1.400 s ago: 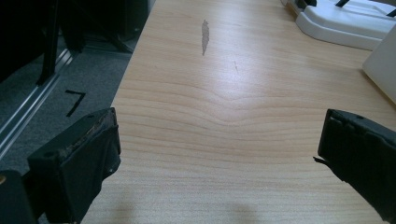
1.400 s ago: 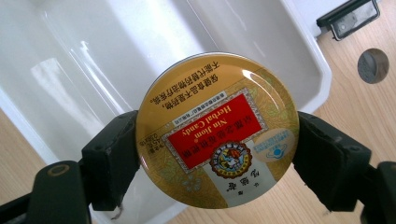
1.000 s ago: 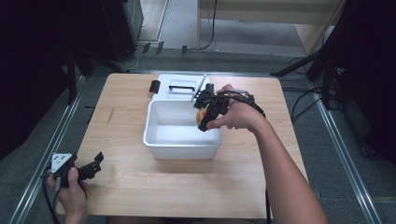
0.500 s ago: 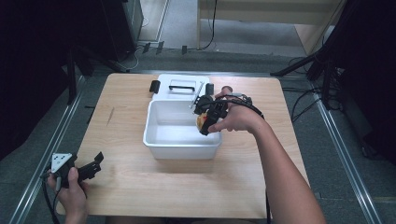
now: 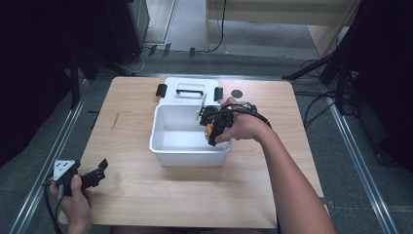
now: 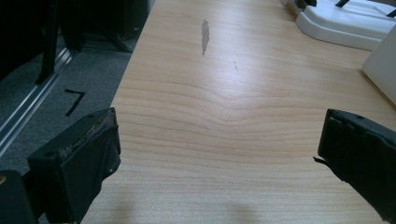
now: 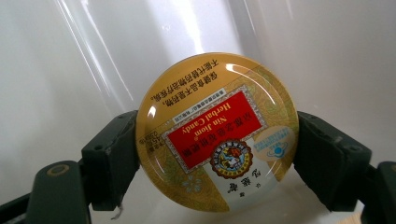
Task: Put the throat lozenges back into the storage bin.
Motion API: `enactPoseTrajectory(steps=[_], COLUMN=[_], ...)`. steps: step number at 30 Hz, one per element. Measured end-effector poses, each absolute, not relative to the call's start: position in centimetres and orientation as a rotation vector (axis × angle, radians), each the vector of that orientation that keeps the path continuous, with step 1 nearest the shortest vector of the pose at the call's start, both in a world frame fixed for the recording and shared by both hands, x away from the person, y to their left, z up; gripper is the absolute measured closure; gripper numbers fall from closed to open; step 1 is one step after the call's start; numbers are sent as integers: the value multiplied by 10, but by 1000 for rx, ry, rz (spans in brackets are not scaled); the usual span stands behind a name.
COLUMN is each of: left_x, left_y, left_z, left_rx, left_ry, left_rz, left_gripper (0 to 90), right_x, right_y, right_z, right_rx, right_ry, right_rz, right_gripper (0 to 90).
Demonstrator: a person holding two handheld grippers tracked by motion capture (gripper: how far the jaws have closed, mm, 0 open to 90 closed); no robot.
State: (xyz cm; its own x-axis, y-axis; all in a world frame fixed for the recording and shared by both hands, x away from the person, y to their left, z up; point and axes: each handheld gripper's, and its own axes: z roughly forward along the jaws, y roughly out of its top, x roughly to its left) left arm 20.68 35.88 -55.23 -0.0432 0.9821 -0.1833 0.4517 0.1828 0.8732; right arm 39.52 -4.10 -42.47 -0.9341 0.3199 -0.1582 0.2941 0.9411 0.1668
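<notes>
- High view: the right claw (image 5: 213, 130) hangs over the right end of a white bin (image 5: 165, 127), at about 3 o'clock inside it, with the person's right hand (image 5: 248, 127) wrapped round its body.
- Right gripper view: both jaws press on opposite edges of a round gold tin (image 7: 218, 131), one at 9 o'clock and one at 3 o'clock (red label, "Herbal Candy" reading upside down), so the claw is closed firmly on it.
- The tin faces the camera flat-on, with the bin's white inner wall behind it; whether it touches the bin floor cannot be told.
- From above, the tin (image 5: 209, 130) is a small orange spot at the claw's tip, within the bin's rim.
- The bin sits at the middle of the table (image 5: 272, 161); its lid (image 5: 187, 90), with a black handle and clips, lies just beyond it at 12 o'clock.
- A small dark disc (image 5: 236, 93) rests on the table right of the lid.
- The left claw (image 5: 97, 174) rests at the table's 8 o'clock corner, held by the left hand (image 5: 73, 200), well apart from the bin.
- Left gripper view: its jaws stand wide apart with bare wood between them (nothing held); the lid (image 6: 345, 21) shows at 1 o'clock.
</notes>
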Motion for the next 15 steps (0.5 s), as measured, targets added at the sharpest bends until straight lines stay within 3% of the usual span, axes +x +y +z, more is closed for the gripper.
enactPoseTrajectory(steps=[15], left_x=[207], left_y=[359], left_z=[-552], left_rx=[1394], left_ry=[1629], left_rz=[803], left_gripper=[0], right_x=[397], right_y=[-30], right_z=[-438], right_rx=[447], right_ry=[2909], right_rz=[76], right_gripper=[208])
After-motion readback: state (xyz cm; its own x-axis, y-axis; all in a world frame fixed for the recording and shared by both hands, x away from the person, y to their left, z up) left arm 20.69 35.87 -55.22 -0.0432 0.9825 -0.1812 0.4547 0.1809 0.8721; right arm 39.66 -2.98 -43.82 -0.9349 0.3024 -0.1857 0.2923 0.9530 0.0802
